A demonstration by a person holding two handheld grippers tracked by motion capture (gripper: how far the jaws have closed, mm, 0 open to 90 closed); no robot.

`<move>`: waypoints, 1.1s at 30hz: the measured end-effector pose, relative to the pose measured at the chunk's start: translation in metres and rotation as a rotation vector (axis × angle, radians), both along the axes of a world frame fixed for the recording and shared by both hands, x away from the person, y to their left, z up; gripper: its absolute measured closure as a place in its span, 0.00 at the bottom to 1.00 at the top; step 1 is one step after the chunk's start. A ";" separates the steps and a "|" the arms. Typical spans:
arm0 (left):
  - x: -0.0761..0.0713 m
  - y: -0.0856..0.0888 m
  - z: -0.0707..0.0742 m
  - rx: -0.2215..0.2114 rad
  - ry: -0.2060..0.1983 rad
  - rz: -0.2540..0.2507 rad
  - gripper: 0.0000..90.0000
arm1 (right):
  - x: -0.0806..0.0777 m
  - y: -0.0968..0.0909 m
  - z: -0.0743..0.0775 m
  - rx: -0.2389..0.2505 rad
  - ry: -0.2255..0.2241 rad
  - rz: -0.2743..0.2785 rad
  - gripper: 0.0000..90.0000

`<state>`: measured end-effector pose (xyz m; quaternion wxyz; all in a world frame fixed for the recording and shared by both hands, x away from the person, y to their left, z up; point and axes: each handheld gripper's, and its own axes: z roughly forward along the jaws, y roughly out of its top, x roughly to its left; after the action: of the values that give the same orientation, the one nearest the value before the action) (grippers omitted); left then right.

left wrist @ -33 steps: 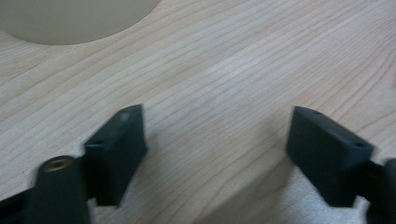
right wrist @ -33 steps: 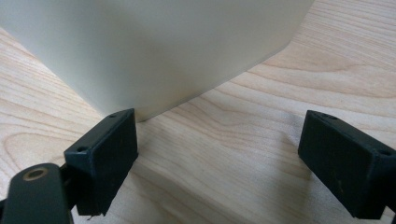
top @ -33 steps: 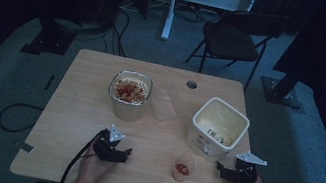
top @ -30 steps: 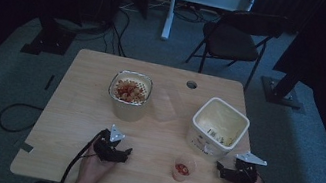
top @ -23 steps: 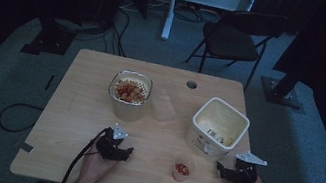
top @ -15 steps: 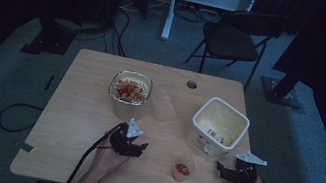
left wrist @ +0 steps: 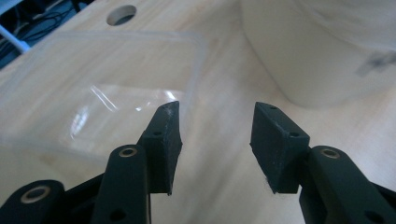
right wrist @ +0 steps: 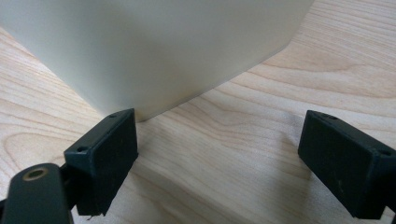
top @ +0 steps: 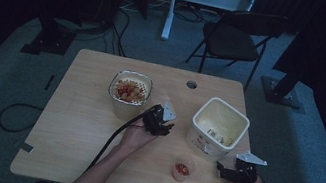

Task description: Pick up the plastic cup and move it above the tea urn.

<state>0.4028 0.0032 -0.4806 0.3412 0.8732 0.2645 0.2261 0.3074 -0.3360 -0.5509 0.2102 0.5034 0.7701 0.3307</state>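
my left gripper (left wrist: 215, 135) jaws apart over clear lid (left wrist: 107, 79) | my right gripper (right wrist: 219, 154) jaws wide apart; beside white tub (top: 219, 127)

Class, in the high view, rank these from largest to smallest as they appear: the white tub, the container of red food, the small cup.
1. White tub
2. Container of red food, somewhat smaller; it sits slightly farther back, so the gap is less sure
3. Small cup, clearly smallest
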 end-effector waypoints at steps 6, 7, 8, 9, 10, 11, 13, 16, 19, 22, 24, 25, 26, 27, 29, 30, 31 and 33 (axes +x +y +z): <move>0.025 -0.012 -0.014 0.087 0.044 0.032 0.65 | 0.000 0.000 0.000 0.000 0.000 0.000 0.13; 0.025 -0.012 -0.014 0.087 0.044 0.032 0.65 | 0.000 0.000 0.000 0.000 0.000 0.000 0.13; 0.028 -0.013 -0.017 0.102 0.049 0.047 0.65 | 0.000 0.000 0.000 0.000 0.000 0.000 0.13; 0.030 -0.014 -0.020 0.109 0.061 0.053 0.66 | 0.000 0.000 0.000 0.000 0.000 0.000 0.13; 0.032 -0.014 -0.022 0.119 0.067 0.063 0.69 | 0.000 0.000 0.000 0.000 0.000 0.000 0.13; 0.033 -0.014 -0.024 0.135 0.066 0.075 0.74 | 0.000 0.000 0.000 0.000 0.000 0.000 0.13; 0.032 -0.012 -0.028 0.169 0.067 0.059 0.87 | 0.000 0.000 0.000 0.000 0.000 0.000 0.13; 0.024 -0.012 -0.021 0.167 0.035 0.001 0.94 | 0.000 0.000 0.000 0.000 0.000 0.000 0.13; 0.018 -0.014 -0.011 0.140 0.009 -0.045 0.96 | 0.000 0.000 0.000 0.000 0.000 0.000 0.13; 0.012 -0.014 0.001 0.134 -0.023 -0.092 0.97 | 0.000 0.000 0.000 0.000 0.000 0.000 0.13; 0.008 -0.013 0.011 0.121 -0.051 -0.128 0.97 | 0.000 0.000 0.000 0.000 0.000 0.000 0.13; 0.006 -0.013 0.017 0.108 -0.061 -0.143 0.97 | 0.000 0.000 0.000 0.000 0.000 0.000 0.13; 0.005 -0.012 0.023 0.092 -0.071 -0.156 0.97 | 0.000 0.000 0.000 0.000 0.000 0.000 0.13; 0.004 -0.011 0.030 0.084 -0.084 -0.168 0.97 | 0.000 0.000 0.000 0.000 0.000 0.000 0.13; 0.004 -0.009 0.043 0.041 -0.079 -0.186 0.97 | 0.000 0.000 0.000 0.000 0.000 0.000 0.13; 0.004 -0.008 0.049 0.031 -0.079 -0.191 0.97 | 0.000 0.000 0.000 0.000 0.000 0.000 0.13; 0.004 -0.007 0.053 0.019 -0.080 -0.194 0.96 | 0.000 0.000 0.000 0.000 0.000 0.000 0.13; 0.004 -0.006 0.060 0.002 -0.078 -0.204 0.96 | 0.000 0.000 0.000 0.000 0.000 0.000 0.13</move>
<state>0.4073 -0.0028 -0.4208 0.3718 0.8864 0.1605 0.2243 0.3074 -0.3360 -0.5509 0.2103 0.5033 0.7701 0.3307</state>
